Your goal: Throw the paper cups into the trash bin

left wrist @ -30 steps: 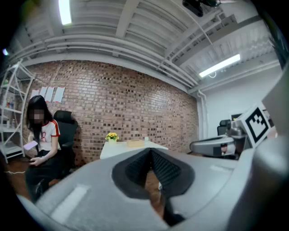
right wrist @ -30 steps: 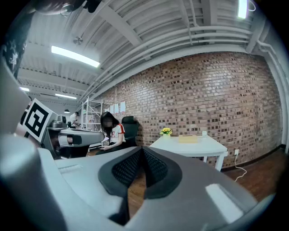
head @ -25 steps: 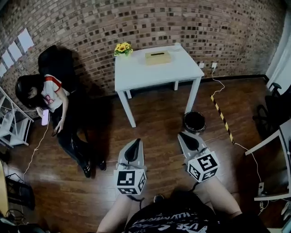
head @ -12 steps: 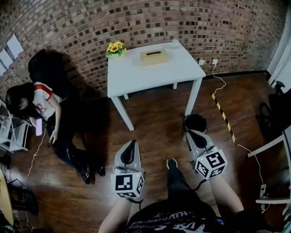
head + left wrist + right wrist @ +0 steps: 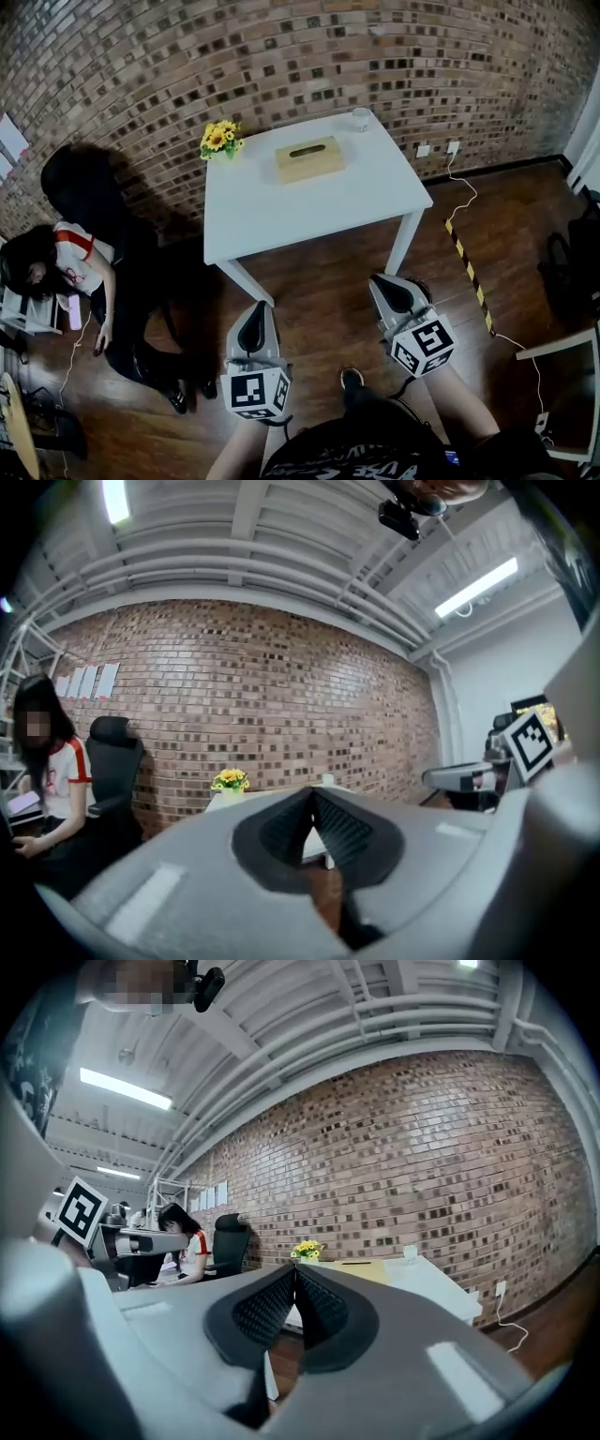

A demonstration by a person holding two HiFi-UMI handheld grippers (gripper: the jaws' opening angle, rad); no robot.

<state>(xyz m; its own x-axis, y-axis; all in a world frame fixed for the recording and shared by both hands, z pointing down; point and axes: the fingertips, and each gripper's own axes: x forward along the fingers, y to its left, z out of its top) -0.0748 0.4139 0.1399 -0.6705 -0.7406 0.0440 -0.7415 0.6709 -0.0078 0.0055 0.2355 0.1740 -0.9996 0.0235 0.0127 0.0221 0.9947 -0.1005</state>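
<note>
A single paper cup (image 5: 361, 118) stands at the far right corner of the white table (image 5: 375, 192); it also shows small in the left gripper view (image 5: 327, 780) and the right gripper view (image 5: 410, 1253). My left gripper (image 5: 258, 306) is shut and empty, pointing level at the table's near left leg (image 5: 312, 791). My right gripper (image 5: 381, 278) is also shut and empty, just short of the table's near right leg (image 5: 295, 1267). The black trash bin is hidden behind the right gripper; only a dark edge (image 5: 422, 287) shows beside it.
A wooden tissue box (image 5: 309, 159) and yellow flowers (image 5: 218, 138) sit on the table. A person (image 5: 70, 267) sits on the floor at the left by a black chair. A cable and striped floor tape (image 5: 469, 267) run at the right, near a desk (image 5: 562, 342).
Both grippers and the view have advanced toward the table, which is now closer. The trash bin has slipped behind the right gripper. Both stay shut.
</note>
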